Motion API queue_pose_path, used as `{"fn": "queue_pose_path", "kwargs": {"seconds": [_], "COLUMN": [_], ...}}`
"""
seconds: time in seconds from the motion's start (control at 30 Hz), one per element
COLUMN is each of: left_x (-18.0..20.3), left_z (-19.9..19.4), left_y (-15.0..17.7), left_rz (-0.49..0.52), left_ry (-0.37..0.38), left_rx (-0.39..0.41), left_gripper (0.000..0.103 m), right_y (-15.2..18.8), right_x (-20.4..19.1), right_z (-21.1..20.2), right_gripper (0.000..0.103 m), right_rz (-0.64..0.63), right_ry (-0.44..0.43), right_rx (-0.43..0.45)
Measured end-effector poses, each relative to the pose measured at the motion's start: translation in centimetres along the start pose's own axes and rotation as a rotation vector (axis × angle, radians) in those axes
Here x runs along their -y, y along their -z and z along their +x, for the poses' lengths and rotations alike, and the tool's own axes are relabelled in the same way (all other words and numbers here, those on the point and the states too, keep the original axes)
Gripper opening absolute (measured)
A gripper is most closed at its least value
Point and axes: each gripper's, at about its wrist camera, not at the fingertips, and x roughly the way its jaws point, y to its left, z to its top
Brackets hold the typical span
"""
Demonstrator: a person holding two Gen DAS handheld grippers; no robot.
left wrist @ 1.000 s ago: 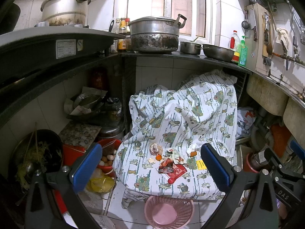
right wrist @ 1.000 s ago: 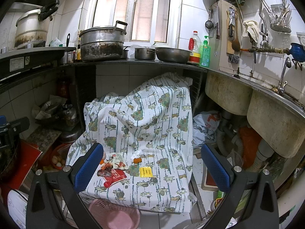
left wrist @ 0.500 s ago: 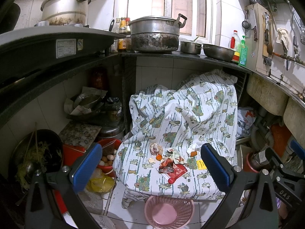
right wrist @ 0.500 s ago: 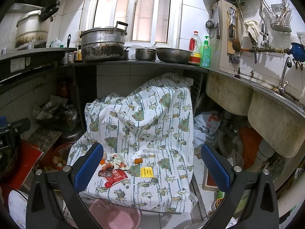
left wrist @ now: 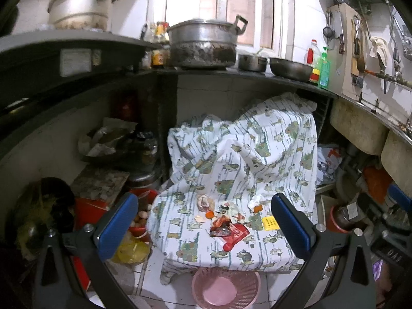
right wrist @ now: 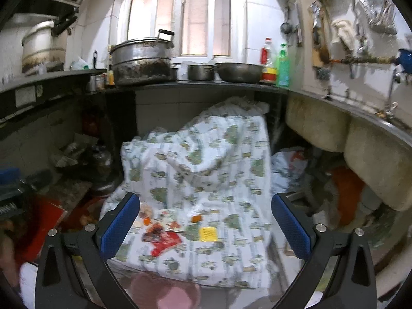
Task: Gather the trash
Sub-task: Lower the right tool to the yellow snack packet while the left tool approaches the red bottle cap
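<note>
Left gripper (left wrist: 204,225) and right gripper (right wrist: 206,224) both spread wide and empty, round pink plastic basket (left wrist: 226,287) partly cut off below, blurred in right view, small scattered trash pieces (left wrist: 226,221) on the printed white cloth (left wrist: 244,154), cloth hiding what is underneath.

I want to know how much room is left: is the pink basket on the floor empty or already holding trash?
Empty. The left wrist view looks into the pink basket and shows only its bare bottom; the trash lies on the patterned cloth.

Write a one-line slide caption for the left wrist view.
Open left gripper faces scattered trash on a patterned cloth, with a pink basket on the floor below.
</note>
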Motion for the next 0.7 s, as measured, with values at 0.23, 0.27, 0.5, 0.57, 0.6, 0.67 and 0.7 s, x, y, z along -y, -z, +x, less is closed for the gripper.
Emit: {"fn": "queue_pose_path", "kwargs": {"seconds": [0.23,0.27,0.5,0.57,0.6,0.67,0.7], "left_x": [-0.9,-1.1,-1.1,-1.3,-1.4,-1.2,-0.9], "left_z": [7.6,8.7,18.3,20.7,22.1,24.2,25.6], "left_y": [-0.4,-0.2,2.6,3.7,4.4,6.0,7.1], "left_rz": [-0.014,-0.018,-0.027,-0.062,-0.076,-0.083,-0.078], "left_ry": [0.025,0.036,0.039,0.066,0.069,0.085,0.103], "left_rx": [-0.145,-0.168,-0.333,-0.374,-0.406,-0.469,-0.521], "left_gripper": [0.103,0.103,0.084,0.073,0.067,0.062,0.061], "right_y": [-3.2,-3.3,0.3,1.6,2.2,3.6,4.3], "right_x": [0.6,0.2,-0.6,0.2,0.6,1.3,1.5], "right_z": [5.0,6.3,16.1,19.1,20.3,23.3,24.9], "right_gripper": [0.08,0.078,0.062,0.058,0.056,0.049,0.046], "right_rz": [0.024,-0.023,-0.135,-0.09,-0.069,-0.04,-0.03], "right_ry": [-0.121,-0.131,-0.161,-0.172,-0.168,-0.145,-0.13], "right_rx": [-0.072,-0.109,-0.343,-0.407,-0.427,-0.461,-0.487]}}
